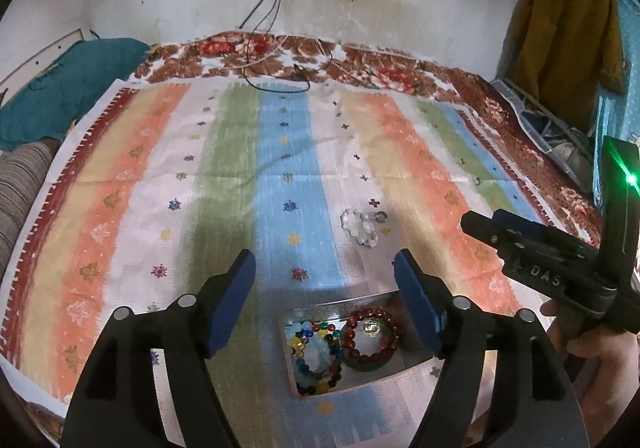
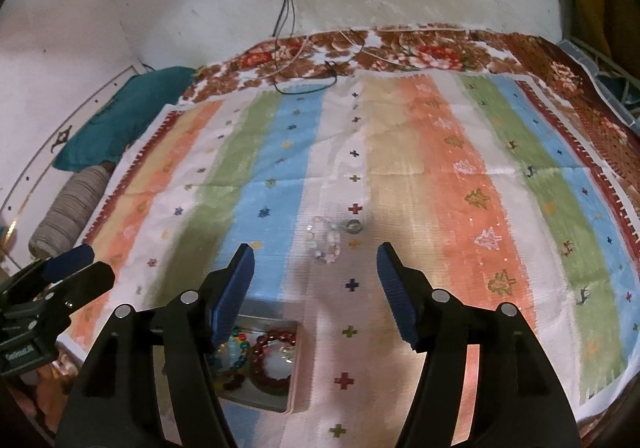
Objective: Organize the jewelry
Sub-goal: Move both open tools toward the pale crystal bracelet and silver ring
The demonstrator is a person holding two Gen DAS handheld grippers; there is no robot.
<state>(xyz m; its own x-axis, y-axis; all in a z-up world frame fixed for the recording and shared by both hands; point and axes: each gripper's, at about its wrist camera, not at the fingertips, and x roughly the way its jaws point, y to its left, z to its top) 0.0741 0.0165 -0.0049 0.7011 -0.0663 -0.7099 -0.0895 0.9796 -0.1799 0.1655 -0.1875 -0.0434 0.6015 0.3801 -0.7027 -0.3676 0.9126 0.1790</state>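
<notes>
Both claws gape, empty – left gripper (image 1: 324, 272), right gripper (image 2: 314, 266); beyond them, blurred clear beads (image 1: 360, 228), perhaps a bracelet

Dim warm indoor light, soft blur throughout, strong fisheye bending and dark corners.

Box (image 1: 390, 298) on the bed's cloth (image 1: 224, 176), near edge — two bead bracelets (image 1: 370, 336) inside, side by side; clear bracelet (image 1: 360, 230) on the cloth beyond, a ring (image 1: 381, 217) just right of it
</notes>
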